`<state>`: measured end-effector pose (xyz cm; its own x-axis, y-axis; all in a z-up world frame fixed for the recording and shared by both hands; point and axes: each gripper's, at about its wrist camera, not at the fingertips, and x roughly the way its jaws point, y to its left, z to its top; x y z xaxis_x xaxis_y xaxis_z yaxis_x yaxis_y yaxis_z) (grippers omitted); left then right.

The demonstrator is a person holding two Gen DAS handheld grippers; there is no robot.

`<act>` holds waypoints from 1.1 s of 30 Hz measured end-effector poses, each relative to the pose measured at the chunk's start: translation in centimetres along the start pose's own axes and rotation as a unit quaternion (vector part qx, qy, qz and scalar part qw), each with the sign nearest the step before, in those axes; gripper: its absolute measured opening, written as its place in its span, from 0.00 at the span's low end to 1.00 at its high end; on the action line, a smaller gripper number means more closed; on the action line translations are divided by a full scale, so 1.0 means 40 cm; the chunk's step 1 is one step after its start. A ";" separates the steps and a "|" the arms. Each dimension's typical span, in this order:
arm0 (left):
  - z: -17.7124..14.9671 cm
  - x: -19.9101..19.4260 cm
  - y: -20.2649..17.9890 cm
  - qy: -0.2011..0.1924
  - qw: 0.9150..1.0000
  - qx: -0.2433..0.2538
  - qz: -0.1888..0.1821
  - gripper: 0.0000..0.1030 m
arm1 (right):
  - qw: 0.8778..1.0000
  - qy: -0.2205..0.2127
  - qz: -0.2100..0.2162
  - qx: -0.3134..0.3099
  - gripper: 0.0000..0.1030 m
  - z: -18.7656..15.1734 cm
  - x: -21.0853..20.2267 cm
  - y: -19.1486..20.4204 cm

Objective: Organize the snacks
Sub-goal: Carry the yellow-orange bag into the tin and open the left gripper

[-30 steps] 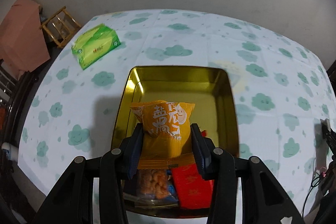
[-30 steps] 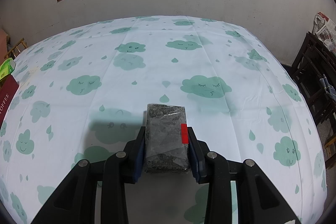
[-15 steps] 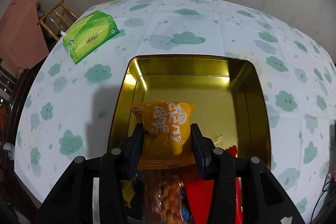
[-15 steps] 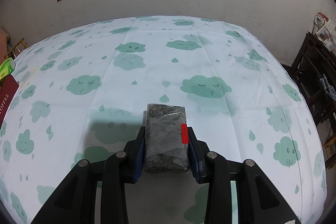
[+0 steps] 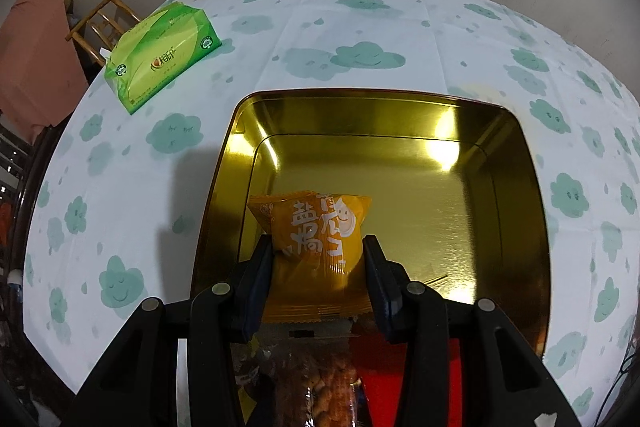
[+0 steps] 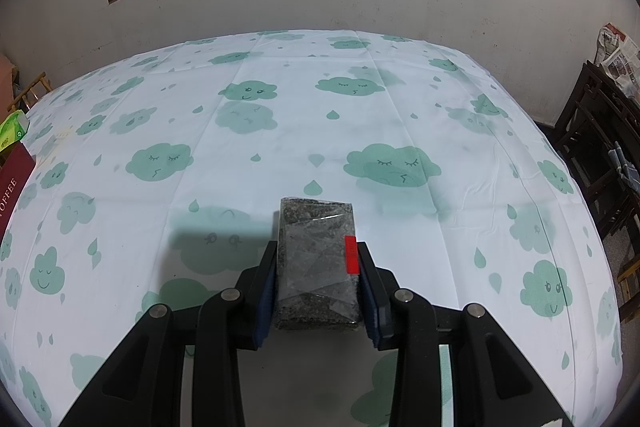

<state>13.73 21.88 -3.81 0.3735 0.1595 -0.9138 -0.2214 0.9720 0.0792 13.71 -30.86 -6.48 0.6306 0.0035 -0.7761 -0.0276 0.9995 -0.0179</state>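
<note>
My left gripper [image 5: 318, 253] is shut on an orange snack packet [image 5: 320, 239] with white print, held low over the near part of a gold metal tin [image 5: 516, 187]. Below the packet, at the tin's near end, lie a clear bag of brown nuts [image 5: 316, 383] and a red packet [image 5: 380, 395], partly hidden by the fingers. In the right wrist view my right gripper [image 6: 318, 259] is shut on a clear-wrapped block of dark seeds [image 6: 316, 259] with a red sticker, held above the cloud-print tablecloth [image 6: 280, 131].
A green tissue pack [image 5: 160, 55] lies at the table's far left, also seen as a green tissue pack [image 6: 12, 129] at the left edge of the right wrist view beside a dark red lid [image 6: 12, 183]. A wooden stool [image 5: 100, 23] and dark chairs [image 6: 600, 155] flank the table.
My left gripper has come down and forward over the tin with the orange packet; the tin looks larger and the far table has slid up. The right gripper has not moved.
</note>
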 end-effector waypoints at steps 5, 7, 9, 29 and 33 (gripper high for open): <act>0.000 0.010 0.007 0.004 1.000 -0.004 0.000 0.39 | 1.000 0.000 0.000 0.000 0.35 0.000 0.000 0.001; -0.002 0.014 0.009 0.005 1.000 -0.004 0.001 0.39 | 1.000 0.000 0.000 0.000 0.35 0.000 0.000 0.001; -0.002 0.016 0.011 0.006 1.000 -0.005 0.001 0.39 | 1.000 0.000 0.000 0.000 0.35 0.000 0.000 0.001; 0.000 -0.001 0.015 -0.005 1.000 -0.002 0.024 0.49 | 1.000 0.000 -0.002 0.000 0.35 0.000 0.000 0.001; 0.001 -0.023 0.012 -0.017 0.999 0.001 0.032 0.54 | 1.000 0.000 -0.002 0.000 0.35 0.000 0.000 0.001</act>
<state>13.30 22.21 -2.93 0.3894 0.2275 -0.8925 -0.2435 0.9600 0.1384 13.71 -30.81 -6.48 0.6304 -0.0013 -0.7763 -0.0240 0.9995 -0.0211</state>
